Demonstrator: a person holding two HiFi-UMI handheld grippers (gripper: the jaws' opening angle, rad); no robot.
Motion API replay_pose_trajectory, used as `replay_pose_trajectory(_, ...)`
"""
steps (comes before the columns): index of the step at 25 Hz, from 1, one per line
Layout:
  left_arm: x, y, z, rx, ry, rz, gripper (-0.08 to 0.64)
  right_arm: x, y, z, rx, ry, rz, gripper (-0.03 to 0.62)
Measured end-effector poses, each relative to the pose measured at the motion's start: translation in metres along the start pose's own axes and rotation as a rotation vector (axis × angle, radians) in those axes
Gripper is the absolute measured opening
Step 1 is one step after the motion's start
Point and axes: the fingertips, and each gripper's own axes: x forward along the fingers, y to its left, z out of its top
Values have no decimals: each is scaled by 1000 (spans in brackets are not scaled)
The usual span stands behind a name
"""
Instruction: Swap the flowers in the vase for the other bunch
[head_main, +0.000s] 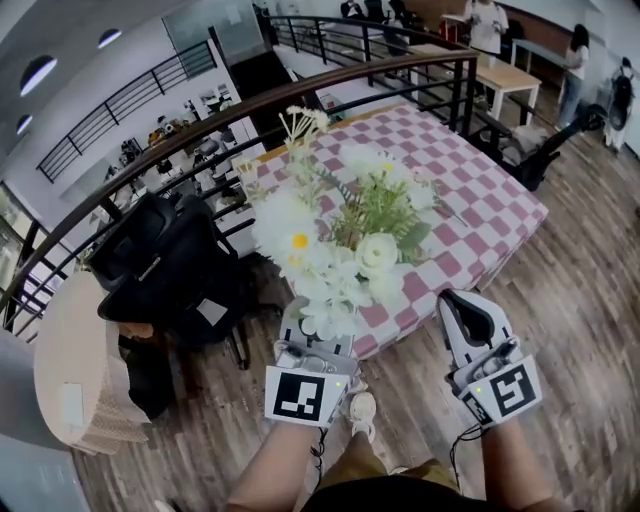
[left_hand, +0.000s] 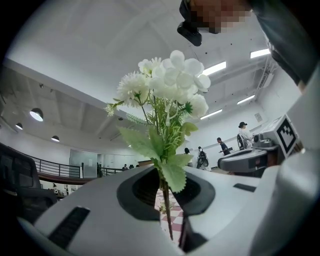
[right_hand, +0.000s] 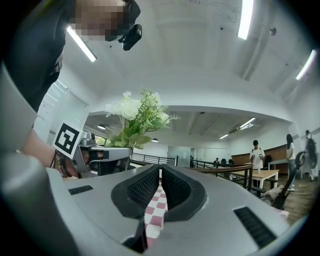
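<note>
My left gripper is shut on the stems of a bunch of white flowers with green leaves, held upright in front of me. In the left gripper view the thin stem runs down between the pads of the left gripper, with the blooms above. My right gripper is beside it, shut and holding nothing. In the right gripper view only a narrow slit shows between the pads of the right gripper. The bunch shows at its left. The pink-and-white checked table lies ahead, partly hidden by the bunch. I see no vase.
A black railing curves behind the table. A black office chair stands at the left, with a beige round thing beyond it. A wooden table and people are at the far right. The floor is wood.
</note>
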Motion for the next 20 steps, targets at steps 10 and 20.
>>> replay_pose_trajectory(10,70,51,-28,-27,5,-85,49,82,-31,-18,0,22,-18,41)
replay_pose_trajectory(20,117,82,-57,-80,21,-159,49,136,-55,-32,18,21,-67,41)
